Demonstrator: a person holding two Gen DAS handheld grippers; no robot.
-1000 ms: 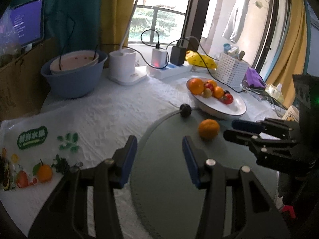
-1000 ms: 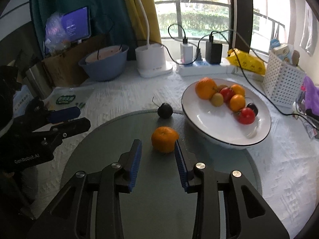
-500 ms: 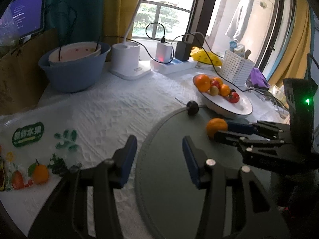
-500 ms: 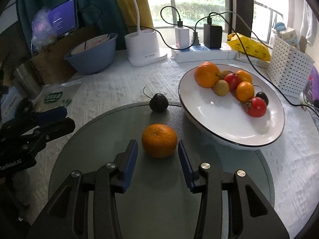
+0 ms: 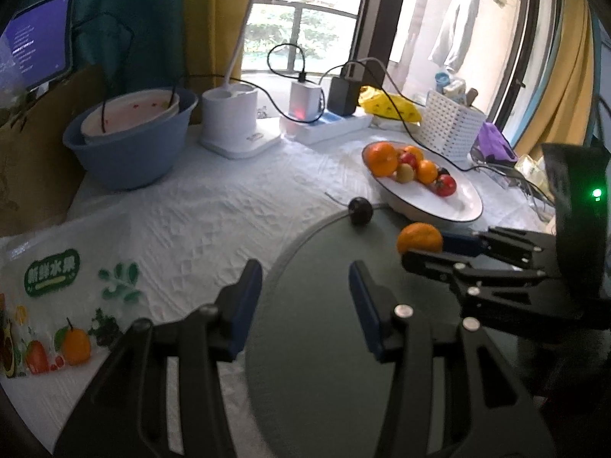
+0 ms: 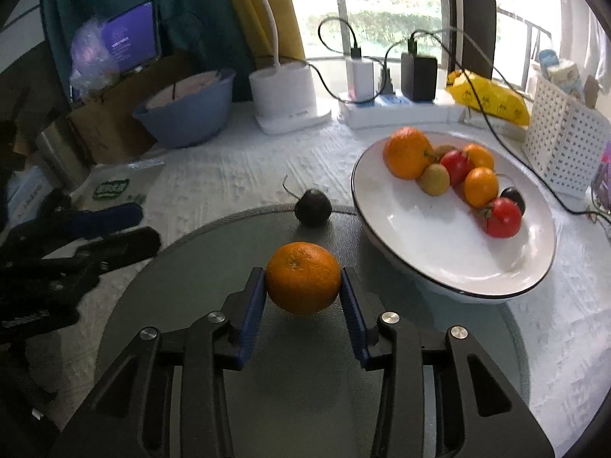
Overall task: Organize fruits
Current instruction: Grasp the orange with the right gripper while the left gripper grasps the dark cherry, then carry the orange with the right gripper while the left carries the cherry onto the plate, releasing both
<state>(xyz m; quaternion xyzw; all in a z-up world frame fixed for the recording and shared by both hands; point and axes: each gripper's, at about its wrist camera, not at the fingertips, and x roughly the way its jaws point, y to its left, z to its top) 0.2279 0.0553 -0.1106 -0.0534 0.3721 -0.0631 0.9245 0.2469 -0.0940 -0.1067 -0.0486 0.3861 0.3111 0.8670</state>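
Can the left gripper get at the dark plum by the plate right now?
Probably yes: the left gripper is open and empty, with bare mat between it and the dark plum; the right gripper sits off to the side.

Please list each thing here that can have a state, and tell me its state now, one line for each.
right gripper: shut on the orange, pads against both sides
orange: gripped, over the grey mat
left gripper: open, holds nothing
dark fruit: loose, at the mat's far edge
white plate: holds seven fruits, near half bare
tablet: screen on
blue bowl: a pale bowl sits inside it
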